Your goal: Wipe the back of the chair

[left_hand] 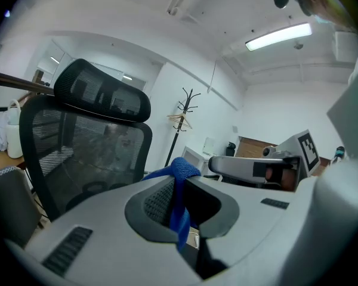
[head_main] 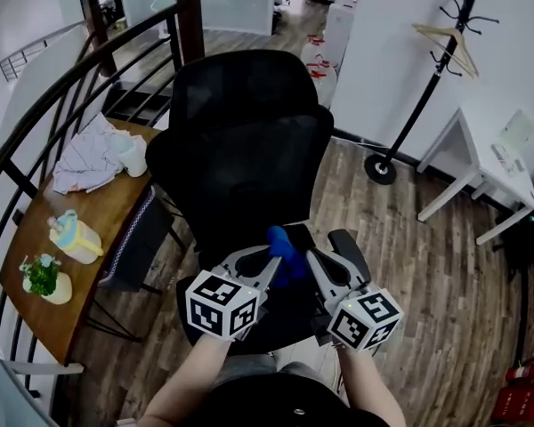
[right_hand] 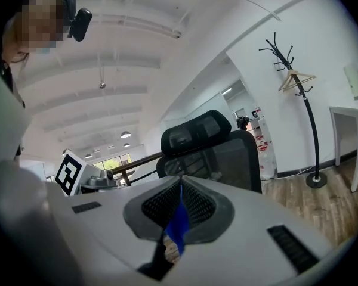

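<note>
I grip one blue cloth (head_main: 285,249) with both jaws shut on it, left gripper (head_main: 269,263) and right gripper (head_main: 309,261) side by side. The upright chair back (head_main: 240,158) stands straight ahead, about equally near both.

Head view looks steeply down on the chair (head_main: 240,140) from close above — both gripper views sit lower, facing its backrest (left_hand: 89,154), sharing it.

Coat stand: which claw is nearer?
Right. The right claw is on the coat stand side; the left claw lies beyond it, toward the wooden table. Both grip the blue cloth.
</note>
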A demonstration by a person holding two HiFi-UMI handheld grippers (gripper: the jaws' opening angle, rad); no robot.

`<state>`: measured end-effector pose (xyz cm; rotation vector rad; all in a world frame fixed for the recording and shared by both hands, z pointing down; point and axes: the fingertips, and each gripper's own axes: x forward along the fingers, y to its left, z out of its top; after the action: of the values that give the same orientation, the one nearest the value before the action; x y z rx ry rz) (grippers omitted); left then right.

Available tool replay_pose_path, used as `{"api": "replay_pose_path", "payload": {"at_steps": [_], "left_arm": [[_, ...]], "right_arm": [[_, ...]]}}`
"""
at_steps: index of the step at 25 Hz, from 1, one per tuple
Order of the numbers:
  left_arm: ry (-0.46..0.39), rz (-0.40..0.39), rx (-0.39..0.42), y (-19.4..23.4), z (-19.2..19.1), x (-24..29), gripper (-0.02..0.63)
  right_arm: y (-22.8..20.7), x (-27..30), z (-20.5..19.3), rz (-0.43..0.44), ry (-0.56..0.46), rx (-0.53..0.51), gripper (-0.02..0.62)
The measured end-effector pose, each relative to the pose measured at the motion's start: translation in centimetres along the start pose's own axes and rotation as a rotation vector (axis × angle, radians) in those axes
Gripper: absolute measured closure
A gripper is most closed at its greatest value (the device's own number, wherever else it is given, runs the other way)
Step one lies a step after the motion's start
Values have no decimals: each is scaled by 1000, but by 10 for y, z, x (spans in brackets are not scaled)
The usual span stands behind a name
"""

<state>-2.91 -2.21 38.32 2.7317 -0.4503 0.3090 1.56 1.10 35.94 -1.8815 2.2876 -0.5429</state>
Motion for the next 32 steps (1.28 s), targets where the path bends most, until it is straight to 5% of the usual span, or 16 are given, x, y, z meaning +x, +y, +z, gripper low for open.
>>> {"api": "replay_pose_path", "payload": {"at_steps": [16, 32], "left_arm": [[-66, 147, 20, 51, 48, 27, 568], [-191, 256, 235, 55, 179, 104, 568]], "right_arm": [[-39, 55, 50, 57, -24, -55, 565], [-105, 106, 145, 219, -110, -105, 565]]}}
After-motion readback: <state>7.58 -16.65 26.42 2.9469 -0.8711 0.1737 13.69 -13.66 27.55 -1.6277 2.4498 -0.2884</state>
